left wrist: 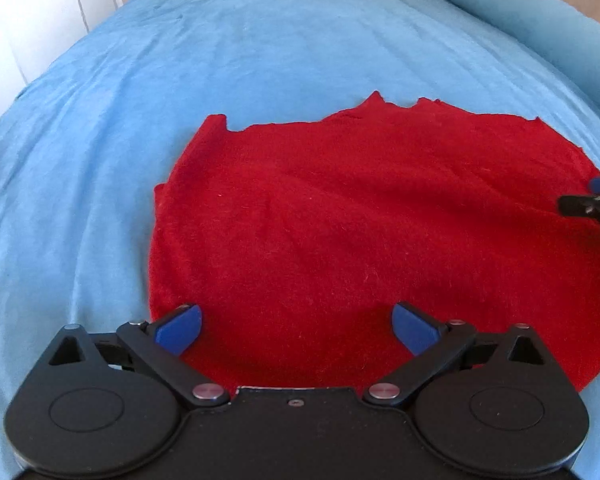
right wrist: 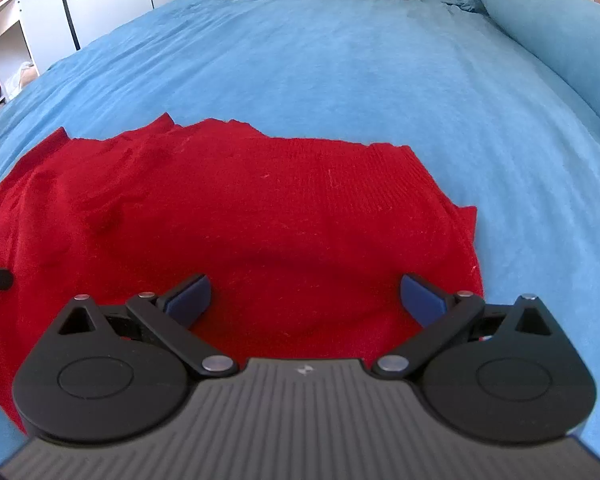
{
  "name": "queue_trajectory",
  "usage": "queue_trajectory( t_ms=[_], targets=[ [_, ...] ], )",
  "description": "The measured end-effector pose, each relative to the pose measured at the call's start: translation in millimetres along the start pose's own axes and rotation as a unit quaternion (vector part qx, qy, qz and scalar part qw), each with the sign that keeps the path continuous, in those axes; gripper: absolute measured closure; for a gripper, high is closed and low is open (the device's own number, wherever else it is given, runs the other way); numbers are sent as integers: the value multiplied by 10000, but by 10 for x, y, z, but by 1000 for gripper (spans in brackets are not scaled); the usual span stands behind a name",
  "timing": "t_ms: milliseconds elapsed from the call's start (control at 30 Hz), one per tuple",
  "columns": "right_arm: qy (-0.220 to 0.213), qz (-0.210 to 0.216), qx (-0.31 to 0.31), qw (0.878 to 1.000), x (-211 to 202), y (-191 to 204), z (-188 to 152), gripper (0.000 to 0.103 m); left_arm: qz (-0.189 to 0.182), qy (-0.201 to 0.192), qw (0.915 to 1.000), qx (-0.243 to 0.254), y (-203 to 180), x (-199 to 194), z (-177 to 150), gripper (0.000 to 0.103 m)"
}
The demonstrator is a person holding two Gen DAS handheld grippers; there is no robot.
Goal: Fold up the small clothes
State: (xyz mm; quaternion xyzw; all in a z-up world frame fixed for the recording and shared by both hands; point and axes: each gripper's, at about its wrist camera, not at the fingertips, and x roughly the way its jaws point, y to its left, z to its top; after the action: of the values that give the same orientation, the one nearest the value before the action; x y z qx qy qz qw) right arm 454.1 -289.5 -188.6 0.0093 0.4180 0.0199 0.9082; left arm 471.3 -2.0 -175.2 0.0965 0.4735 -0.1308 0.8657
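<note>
Both tools — left tool (left wrist: 296,326) and right tool (right wrist: 306,296) — gape wide, holding nothing, above the red sweater (left wrist: 360,208), spread flat on the bed (left wrist: 260,48) for folding.

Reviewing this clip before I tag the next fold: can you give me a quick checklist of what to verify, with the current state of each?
1. left gripper open, nothing between its jaws: ok.
2. right gripper open, nothing between its jaws: ok.
3. red sweater lying fairly flat on the blue bedspread: ok, with light ripples.
4. Both grippers over the sweater's near part, one toward each side: ok.
5. Far edge even: not ok, it is jagged, with a flap sticking out at the right side.
6. Near edge position: cannot tell, hidden under the grippers.
</note>
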Motion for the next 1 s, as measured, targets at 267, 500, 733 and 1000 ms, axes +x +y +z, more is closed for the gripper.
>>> queue_trajectory(
  t_ms=[267, 500, 733, 1000],
  targets=[
    [-542, -76, 326, 9980, -499, -118, 140, 0, 304, -159, 9994, 40, -192, -371, 184, 0],
    [-352, -272, 871, 9952, -1095, -264, 51, 0, 317, -16, 9994, -124, -575, -681, 396, 0],
    [360, -173, 1453, 9886, -1261, -321, -517, 0, 22, -35, 9963, -863, -828, -334, 478, 0],
    [250, -21, 2439, 9695, -1000, -318, -1123, 1, 5, 139, 9945, -1041, -878, 14, 459, 1]
  ],
)
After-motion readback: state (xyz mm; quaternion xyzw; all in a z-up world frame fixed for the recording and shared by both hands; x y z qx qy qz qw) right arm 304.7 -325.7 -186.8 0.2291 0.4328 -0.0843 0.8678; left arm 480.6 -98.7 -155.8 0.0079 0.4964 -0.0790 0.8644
